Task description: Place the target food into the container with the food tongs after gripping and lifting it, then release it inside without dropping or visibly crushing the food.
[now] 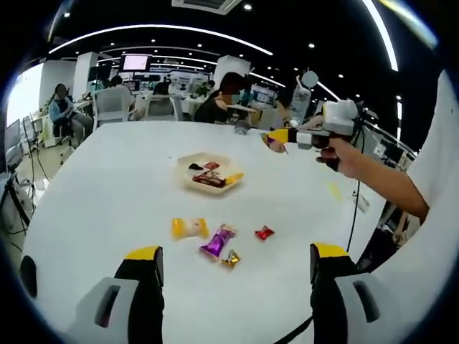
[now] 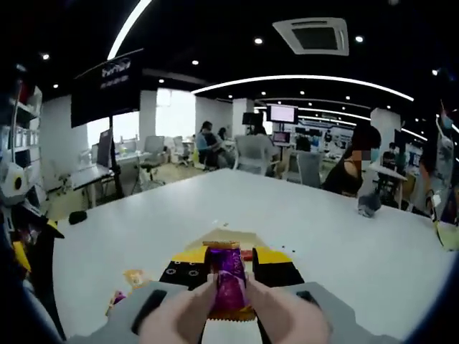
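in the right gripper view the right gripper (image 2: 231, 266) has its yellow-tipped jaws closed on a purple-wrapped candy (image 2: 228, 281), which stands lengthwise between them. just beyond the jaw tips lies the shallow tan tray (image 2: 224, 237) on the white table (image 2: 315, 229). in the left gripper view the same gripper (image 1: 276, 140) is held in a person's hand (image 1: 344, 154) up and to the right of the tray (image 1: 188, 176), which holds several wrapped sweets. nearer the camera, a yellow packet (image 1: 188, 228), a purple candy (image 1: 217, 242), a gold sweet (image 1: 230, 259) and a red sweet (image 1: 265, 232) lie loose on the table. the left gripper (image 1: 233, 259) stands wide apart, holding nothing.
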